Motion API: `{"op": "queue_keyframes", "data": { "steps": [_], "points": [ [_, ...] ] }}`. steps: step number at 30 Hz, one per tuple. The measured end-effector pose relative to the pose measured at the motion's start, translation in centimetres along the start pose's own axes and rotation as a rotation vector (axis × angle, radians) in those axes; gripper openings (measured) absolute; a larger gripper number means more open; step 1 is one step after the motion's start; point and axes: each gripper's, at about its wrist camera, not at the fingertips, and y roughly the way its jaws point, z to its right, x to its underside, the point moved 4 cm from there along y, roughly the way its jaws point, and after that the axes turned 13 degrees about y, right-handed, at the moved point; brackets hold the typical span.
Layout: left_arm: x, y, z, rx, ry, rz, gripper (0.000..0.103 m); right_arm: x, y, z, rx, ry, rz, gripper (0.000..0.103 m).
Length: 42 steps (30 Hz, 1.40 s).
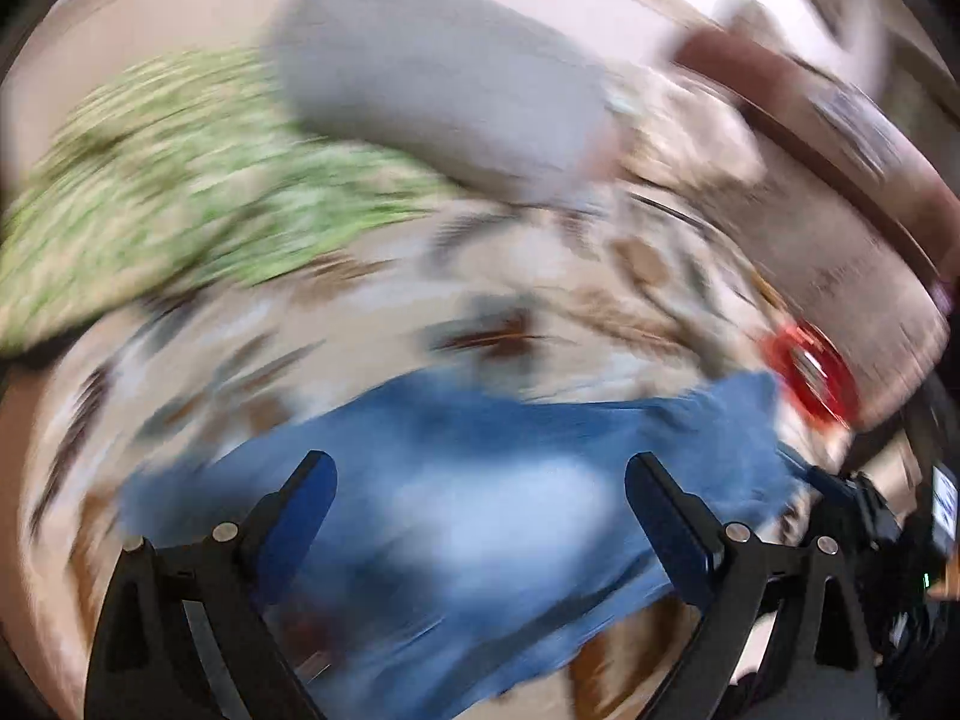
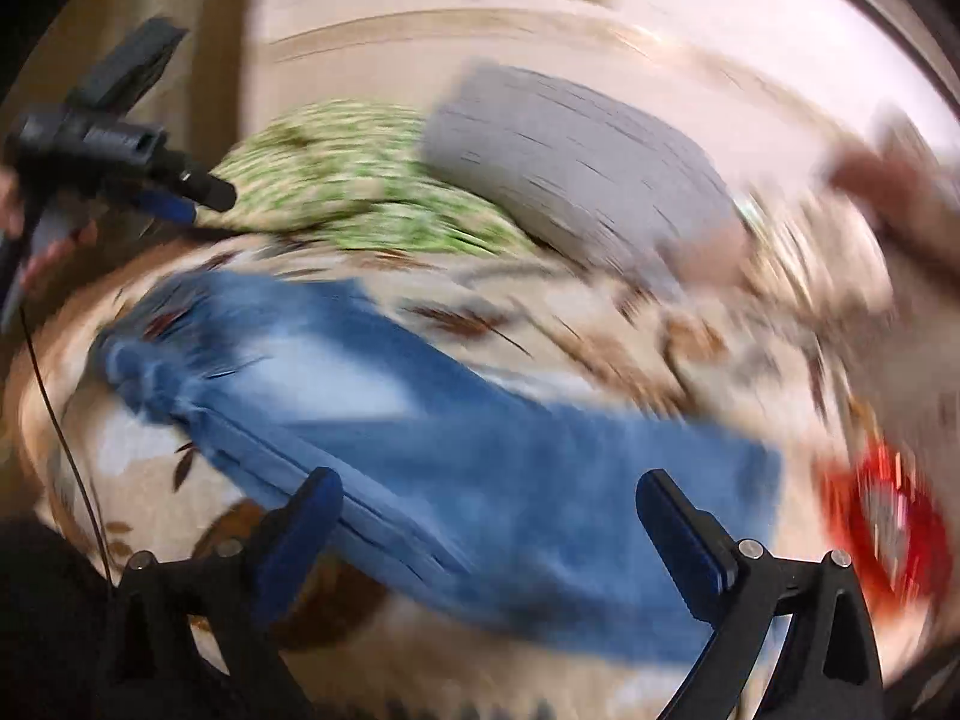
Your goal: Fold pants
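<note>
Blue denim pants [image 2: 432, 438] lie flat on a patterned beige bedspread [image 2: 600, 336], folded lengthwise into a long strip that runs from upper left to lower right. They also show in the left wrist view [image 1: 480, 504]. Both views are motion-blurred. My left gripper [image 1: 480, 480] is open and empty above the pants. My right gripper [image 2: 489, 498] is open and empty above the strip's long edge. The left gripper also shows in the right wrist view [image 2: 120, 138], raised at the far left.
A grey pillow [image 1: 438, 96] and a green-patterned pillow [image 1: 168, 180] lie at the far side of the bed. A red object [image 2: 888, 522] lies on the bedspread to the right of the pants. A brown headboard or bed frame [image 1: 840, 168] runs along the right.
</note>
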Motion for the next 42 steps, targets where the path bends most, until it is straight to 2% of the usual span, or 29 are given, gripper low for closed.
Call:
{"op": "queue_keyframes", "data": {
  "steps": [3,5,8,11,18,20,22,23,25,26,27,28,29,31,35,38,40,42],
  "points": [
    [-4.3,3.5,4.9,0.111,0.168,-0.007,0.097,1.2,-0.8,4.4,0.042,0.171,-0.035,0.1],
    [-6.6,5.6,7.8,0.162,0.244,-0.017,0.097,1.8,-1.2,6.7,0.056,0.263,-0.052,0.1],
    [-9.1,8.4,10.9,0.205,0.302,-0.039,0.097,3.1,-2.3,9.7,0.065,0.402,-0.062,0.1],
    [-10.5,10.1,13.0,0.234,0.315,-0.052,0.097,4.5,-2.9,12.0,0.045,0.509,-0.074,0.1],
    [-10.7,12.0,16.2,0.236,0.382,-0.108,0.097,5.9,0.0,15.5,-0.155,0.765,-0.13,0.099],
    [-10.7,12.3,16.5,0.236,0.394,-0.124,0.097,6.0,1.0,16.1,-0.182,0.825,-0.138,0.099],
    [-11.1,12.7,16.8,0.23,0.403,-0.135,0.097,6.0,1.6,16.7,-0.185,0.859,-0.124,0.093],
    [-11.4,12.9,17.0,0.231,0.408,-0.14,0.097,5.9,1.7,17.0,-0.18,0.865,-0.112,0.086],
    [-12.2,13.4,17.6,0.243,0.412,-0.143,0.097,5.8,1.9,17.5,-0.17,0.874,-0.1,0.058],
    [-12.6,13.6,17.9,0.251,0.415,-0.145,0.097,5.8,2.2,17.7,-0.164,0.876,-0.106,0.049],
    [-13.0,14.1,18.5,0.266,0.423,-0.149,0.097,5.9,2.4,17.9,-0.165,0.88,-0.11,0.03],
    [-13.3,14.5,19.1,0.279,0.435,-0.154,0.097,6.1,2.6,18.1,-0.178,0.887,-0.114,0.022],
    [-13.5,14.8,19.6,0.289,0.447,-0.159,0.097,6.2,2.7,18.3,-0.187,0.893,-0.113,0.018],
    [-13.7,15.8,21.4,0.333,0.499,-0.183,0.097,6.4,2.7,18.3,-0.19,0.883,-0.096,0.014],
    [-12.8,18.0,26.0,0.413,0.682,-0.25,0.097,7.0,2.7,18.3,-0.198,0.86,-0.085,0.013],
    [-11.7,19.3,29.4,0.427,0.846,-0.28,0.097,7.4,2.9,18.5,-0.213,0.868,-0.079,0.014],
    [-11.3,20.3,30.5,0.423,0.903,-0.31,0.096,7.5,2.8,18.5,-0.219,0.869,-0.076,0.014],
    [-11.0,21.5,30.9,0.435,0.917,-0.358,0.089,7.6,2.9,18.7,-0.229,0.875,-0.075,0.014]
  ]
}}
